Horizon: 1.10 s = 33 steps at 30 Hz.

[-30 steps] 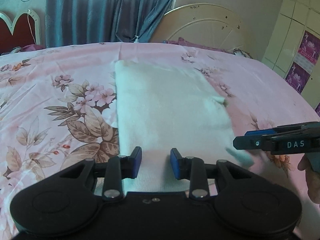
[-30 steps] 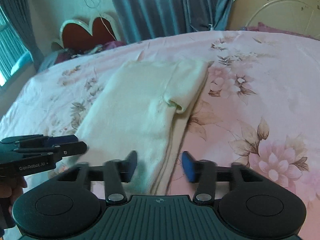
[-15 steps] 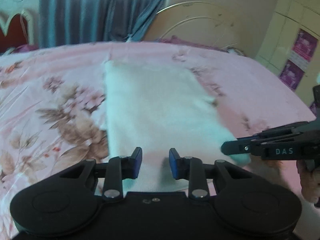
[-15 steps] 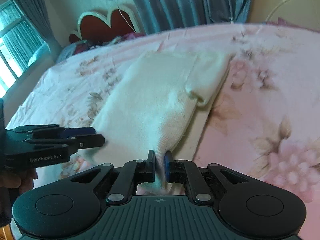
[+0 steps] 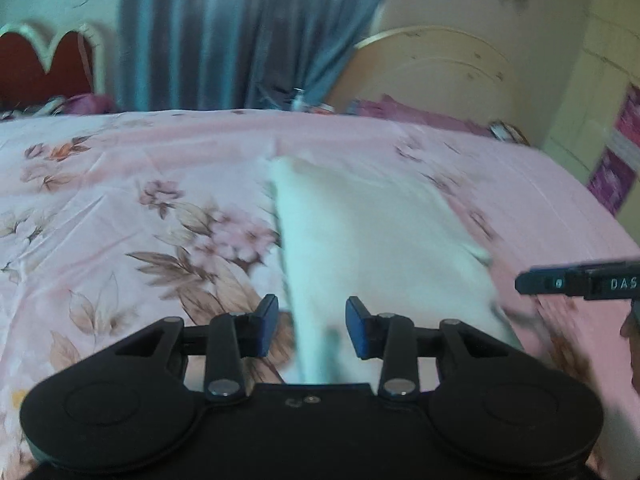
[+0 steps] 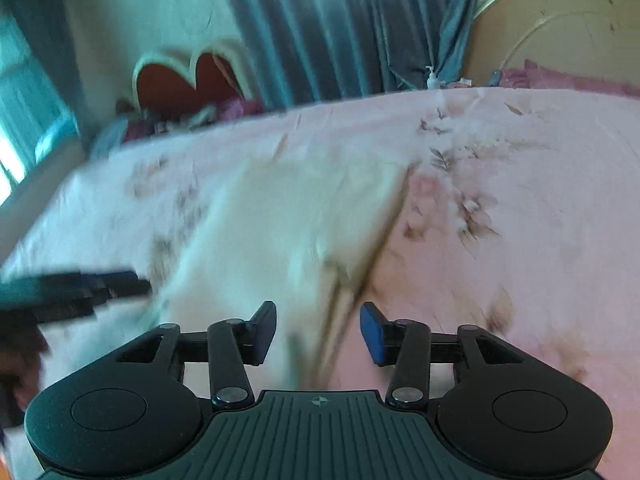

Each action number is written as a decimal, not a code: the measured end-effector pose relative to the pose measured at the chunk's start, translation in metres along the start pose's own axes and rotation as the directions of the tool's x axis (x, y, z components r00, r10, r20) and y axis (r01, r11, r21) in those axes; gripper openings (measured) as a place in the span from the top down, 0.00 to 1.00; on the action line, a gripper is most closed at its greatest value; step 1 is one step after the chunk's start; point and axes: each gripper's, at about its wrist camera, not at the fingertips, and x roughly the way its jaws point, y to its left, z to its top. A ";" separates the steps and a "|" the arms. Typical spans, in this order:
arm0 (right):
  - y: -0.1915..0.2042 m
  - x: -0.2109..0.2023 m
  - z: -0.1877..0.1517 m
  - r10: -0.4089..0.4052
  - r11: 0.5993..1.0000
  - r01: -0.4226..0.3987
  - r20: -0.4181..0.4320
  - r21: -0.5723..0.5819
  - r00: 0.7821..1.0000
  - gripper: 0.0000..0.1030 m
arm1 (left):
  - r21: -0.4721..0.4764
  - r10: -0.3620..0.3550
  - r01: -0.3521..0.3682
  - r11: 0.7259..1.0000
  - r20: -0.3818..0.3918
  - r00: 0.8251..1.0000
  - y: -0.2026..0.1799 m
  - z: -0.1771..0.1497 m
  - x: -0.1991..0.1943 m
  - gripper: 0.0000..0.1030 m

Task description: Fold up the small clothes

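A cream-white small garment [image 5: 372, 248] lies folded lengthwise on the pink floral bed sheet [image 5: 120, 208]; it also shows in the right wrist view [image 6: 288, 232], blurred. My left gripper [image 5: 312, 326] is open, its jaws astride the garment's near left edge. My right gripper [image 6: 318, 332] is open over the garment's near right edge. Each gripper shows in the other's view: the right one [image 5: 580, 282] at the right, the left one [image 6: 80, 286] at the left. Neither holds cloth.
Blue curtains [image 5: 240, 32] and a cream headboard [image 5: 432, 68] stand beyond the bed's far edge. A red heart-shaped headboard [image 6: 188, 80] stands at the far left. A tiled wall with purple posters [image 5: 612, 176] is at the right.
My right gripper shut on the garment's near edge half a second ago and has now opened. Both grippers have shifted and the views are motion-blurred. The garment's near end looks narrower.
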 end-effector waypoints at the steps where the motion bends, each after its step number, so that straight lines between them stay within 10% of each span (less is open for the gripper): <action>1: -0.004 0.011 0.005 0.004 0.999 -0.004 -0.009 0.032 1.000 0.56 | -0.038 -0.004 0.003 0.999 -0.007 1.000 0.007 0.005 0.008 0.65; 5: -0.020 0.040 0.011 0.061 0.986 -0.052 -0.054 0.156 0.997 0.57 | -0.120 -0.025 0.021 0.992 -0.027 0.999 0.021 0.018 0.036 0.65; 6: -0.023 0.046 0.013 0.066 0.983 -0.054 -0.064 0.177 0.996 0.63 | -0.128 -0.034 0.028 0.991 -0.039 0.999 0.021 0.019 0.041 0.65; 7: -0.026 0.049 0.013 0.092 0.978 -0.079 -0.057 0.192 0.994 0.95 | -0.130 -0.037 0.029 0.991 -0.057 0.998 0.021 0.021 0.047 0.65; 15: -0.030 0.048 0.012 0.004 0.993 0.006 -0.091 0.118 0.996 0.95 | -0.003 -0.016 0.016 1.000 -0.123 0.992 -0.005 0.018 0.058 0.63; 17: -0.036 0.035 0.016 0.029 0.984 -0.020 -0.047 0.177 0.998 0.75 | -0.002 -0.013 0.013 1.000 -0.113 0.993 -0.003 0.021 0.051 0.58; 19: -0.042 0.015 0.018 -0.006 0.980 0.001 0.028 0.197 1.000 0.27 | 0.005 0.004 -0.004 1.000 -0.067 0.998 -0.001 0.025 0.040 0.20; 23: -0.060 0.020 0.024 0.073 0.958 -0.074 0.012 0.276 0.997 0.53 | -0.008 -0.013 0.013 1.000 -0.075 0.997 0.004 0.034 0.047 0.37; 33: -0.094 0.063 0.012 0.251 0.851 -0.213 -0.015 0.480 0.968 0.43 | -0.318 -0.183 0.129 0.939 -0.148 0.972 0.037 0.024 0.080 0.27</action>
